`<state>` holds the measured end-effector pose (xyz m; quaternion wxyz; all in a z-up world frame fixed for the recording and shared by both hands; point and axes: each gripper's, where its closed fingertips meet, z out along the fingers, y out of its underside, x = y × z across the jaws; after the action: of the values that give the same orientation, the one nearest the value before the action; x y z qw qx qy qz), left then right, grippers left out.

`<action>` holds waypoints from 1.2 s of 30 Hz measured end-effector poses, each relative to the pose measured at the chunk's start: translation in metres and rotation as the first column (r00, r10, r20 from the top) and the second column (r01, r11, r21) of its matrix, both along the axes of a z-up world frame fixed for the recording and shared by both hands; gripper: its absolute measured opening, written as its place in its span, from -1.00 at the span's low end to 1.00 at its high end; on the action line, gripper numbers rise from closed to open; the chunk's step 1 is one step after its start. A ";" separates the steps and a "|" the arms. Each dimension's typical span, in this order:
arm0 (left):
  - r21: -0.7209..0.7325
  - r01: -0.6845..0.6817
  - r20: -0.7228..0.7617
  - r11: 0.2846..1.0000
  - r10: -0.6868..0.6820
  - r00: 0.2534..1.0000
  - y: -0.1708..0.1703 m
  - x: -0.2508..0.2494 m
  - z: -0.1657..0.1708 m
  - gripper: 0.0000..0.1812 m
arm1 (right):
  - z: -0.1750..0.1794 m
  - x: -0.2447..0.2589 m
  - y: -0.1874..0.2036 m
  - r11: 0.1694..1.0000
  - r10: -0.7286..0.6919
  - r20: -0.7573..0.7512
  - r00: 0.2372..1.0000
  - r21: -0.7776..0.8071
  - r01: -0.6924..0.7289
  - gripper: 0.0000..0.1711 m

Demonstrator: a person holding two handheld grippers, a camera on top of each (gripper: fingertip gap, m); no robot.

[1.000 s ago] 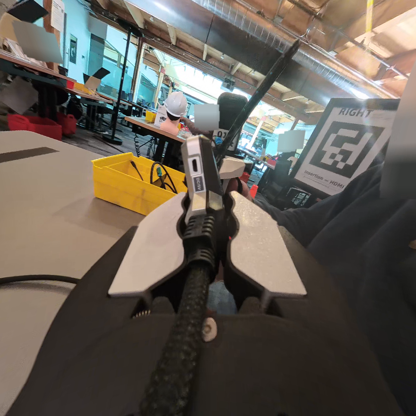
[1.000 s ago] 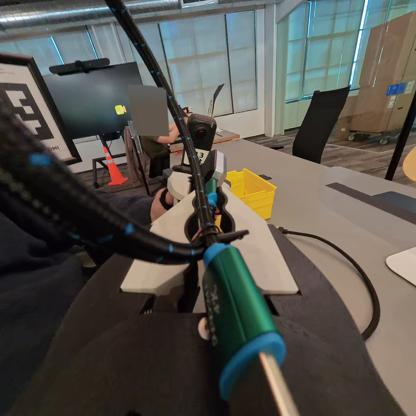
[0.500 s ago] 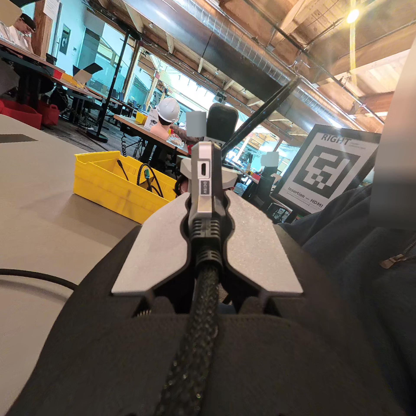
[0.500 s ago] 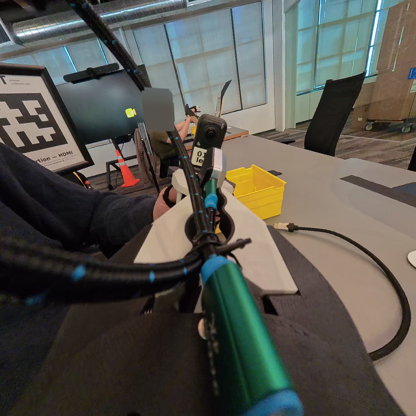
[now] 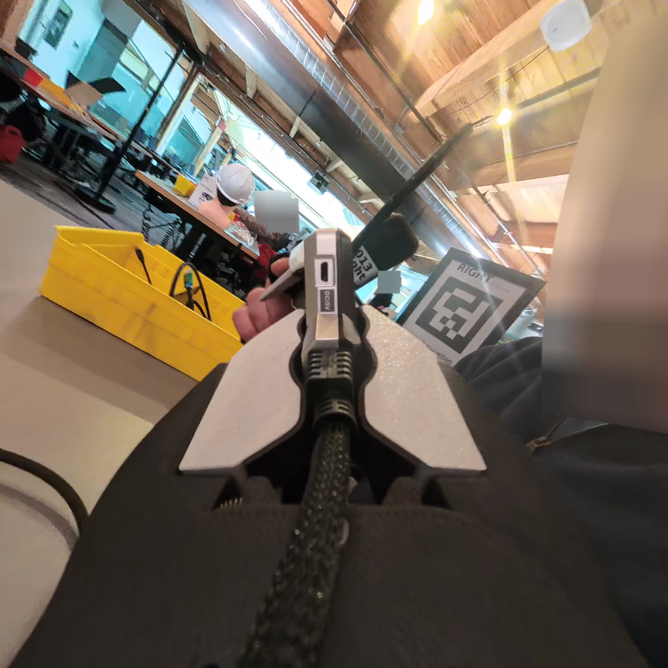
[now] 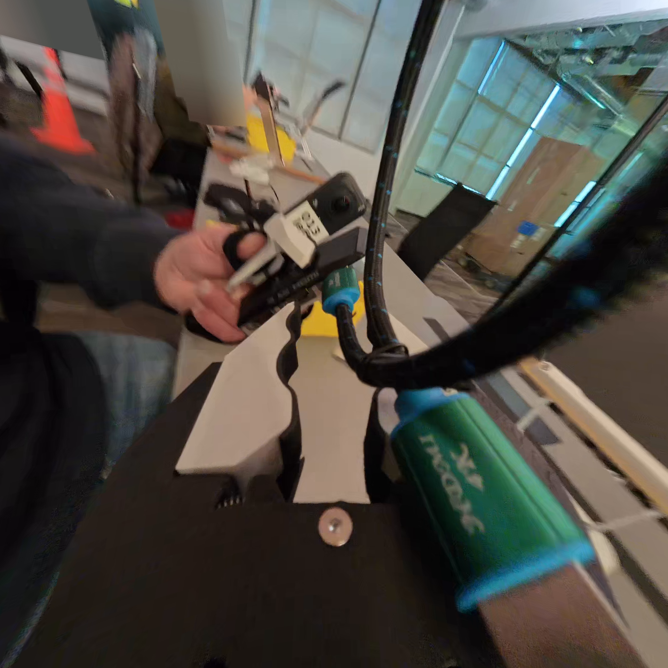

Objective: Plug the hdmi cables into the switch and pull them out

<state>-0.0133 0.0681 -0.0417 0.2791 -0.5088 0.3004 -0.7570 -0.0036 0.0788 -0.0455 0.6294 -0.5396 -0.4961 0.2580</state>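
A yellow bin (image 5: 137, 307) with loose cables sits on the bench (image 5: 54, 379) at left. The left tongs (image 5: 330, 339) pinch the switch (image 5: 327, 289), a braided cable (image 5: 321, 488) plugged into its near end. The right tongs (image 6: 294, 325) are pressed together, pinching nothing. Beside them, a green plug (image 6: 339, 285) sits in the switch; its cable (image 6: 379, 224) loops across the view, and a second green plug (image 6: 484, 491) lies close to the lens.
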 end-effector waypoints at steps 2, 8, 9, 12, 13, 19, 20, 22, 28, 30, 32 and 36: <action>-0.028 0.021 -0.023 0.999 -0.022 1.000 -0.002 0.004 -0.004 -0.75 | -0.003 -0.001 -0.001 0.998 -0.013 0.060 0.998 0.066 0.009 -0.66; -0.107 0.065 -0.018 0.992 -0.068 0.998 -0.003 0.007 -0.006 -0.74 | 0.002 0.005 0.001 0.977 -0.073 0.123 0.990 0.207 0.047 -0.67; -0.121 0.075 -0.015 0.990 -0.077 0.997 -0.003 0.007 -0.007 -0.75 | 0.002 0.006 0.001 0.975 -0.073 0.128 0.989 0.218 0.044 -0.69; -0.147 0.096 -0.014 0.984 -0.099 0.995 -0.004 0.009 -0.011 -0.74 | 0.000 0.004 -0.003 0.970 -0.049 0.170 0.984 0.243 0.006 -0.72; -0.160 0.108 -0.010 0.981 -0.111 0.994 -0.005 0.010 -0.012 -0.74 | 0.001 0.003 -0.005 0.968 -0.037 0.168 0.985 0.250 -0.007 -0.75; -0.225 0.131 -0.012 0.965 -0.137 0.990 -0.003 0.012 -0.021 -0.74 | -0.012 0.005 -0.002 0.973 -0.025 0.261 0.965 0.228 -0.037 -0.76; -0.233 0.130 -0.005 0.964 -0.135 0.991 -0.002 0.012 -0.022 -0.74 | -0.013 0.005 -0.001 0.976 -0.030 0.270 0.962 0.217 -0.031 -0.79; -0.215 0.122 0.001 0.969 -0.125 0.992 -0.001 0.012 -0.023 -0.74 | -0.014 0.005 -0.001 0.984 -0.025 0.252 0.968 0.178 -0.020 -0.79; -0.189 0.135 0.019 0.973 -0.134 0.991 -0.003 0.011 -0.020 -0.73 | -0.012 0.003 -0.005 0.979 -0.054 0.268 0.962 0.204 -0.002 -0.80; -0.177 0.096 0.016 0.979 -0.095 0.995 -0.001 0.011 -0.019 -0.74 | -0.014 0.004 -0.004 0.972 -0.100 0.284 0.954 0.234 0.032 -0.80; -0.177 0.069 0.026 0.982 -0.065 0.998 -0.003 0.010 -0.017 -0.75 | -0.012 0.004 -0.005 0.962 -0.147 0.286 0.947 0.265 0.069 -0.81; -0.143 0.057 0.044 0.988 -0.052 0.998 -0.007 0.007 -0.008 -0.75 | -0.005 0.003 -0.012 0.931 -0.236 0.287 0.928 0.341 0.131 -0.81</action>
<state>-0.0059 0.0608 -0.0493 0.2268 -0.5039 0.2531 -0.7941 -0.0010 0.0663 -0.0500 0.6393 -0.5115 -0.5737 0.0225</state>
